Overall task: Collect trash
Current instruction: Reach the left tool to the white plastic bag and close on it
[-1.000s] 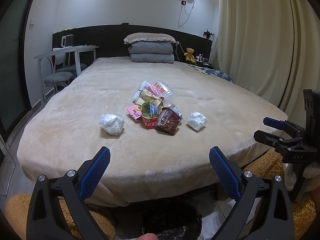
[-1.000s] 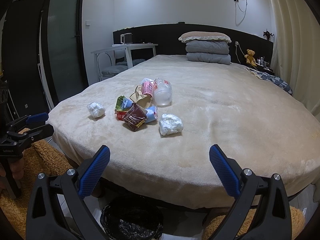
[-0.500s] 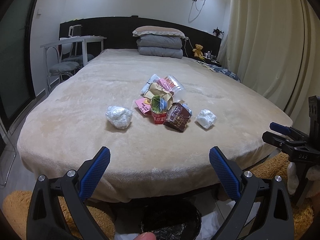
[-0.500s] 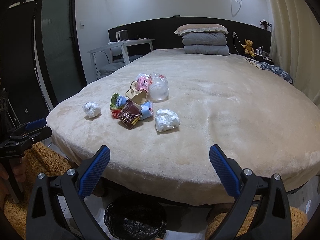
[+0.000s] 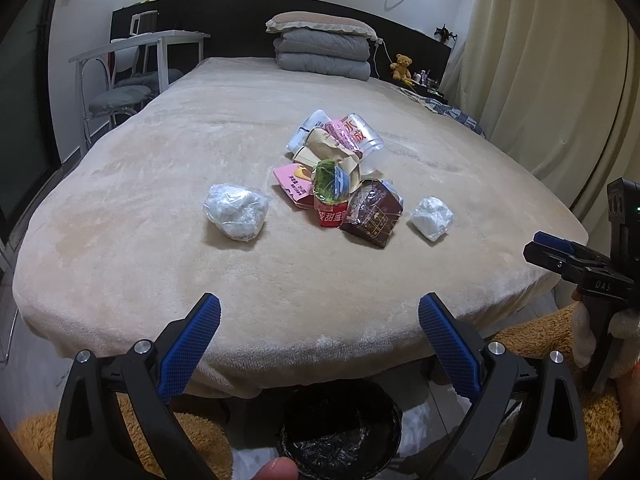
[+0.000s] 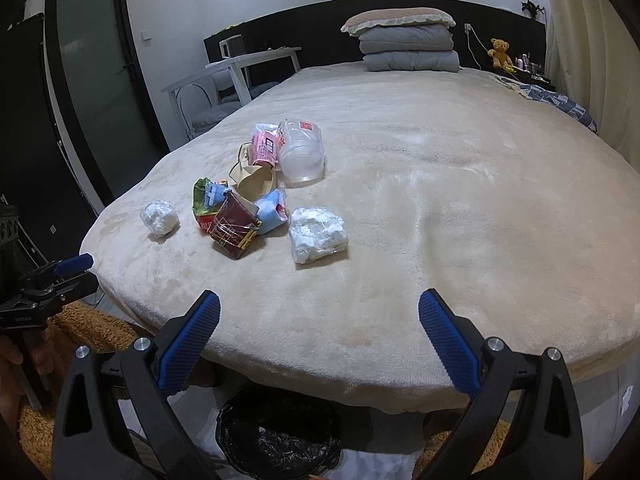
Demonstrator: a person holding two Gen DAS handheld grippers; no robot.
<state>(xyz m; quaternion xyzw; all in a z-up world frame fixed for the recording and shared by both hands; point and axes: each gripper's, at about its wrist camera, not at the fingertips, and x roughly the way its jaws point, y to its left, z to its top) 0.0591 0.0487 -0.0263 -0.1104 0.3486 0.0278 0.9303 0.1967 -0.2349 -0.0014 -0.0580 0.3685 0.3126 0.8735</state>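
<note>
Bedroom: beige bed [image 5: 160, 200] (trash-strewn)

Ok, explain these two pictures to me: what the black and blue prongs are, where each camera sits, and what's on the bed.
No robot here: a person holds a hand-held gripper in each hand, with a camera looking forward along its blue-padded jaws. One picture comes from the left gripper, the other from the right gripper. Both stand open and hold nothing. On the beige bed lies a pile of wrappers and cups with a crumpled white wad to its left and a smaller white wad to its right. A black-lined bin sits on the floor below.
</note>
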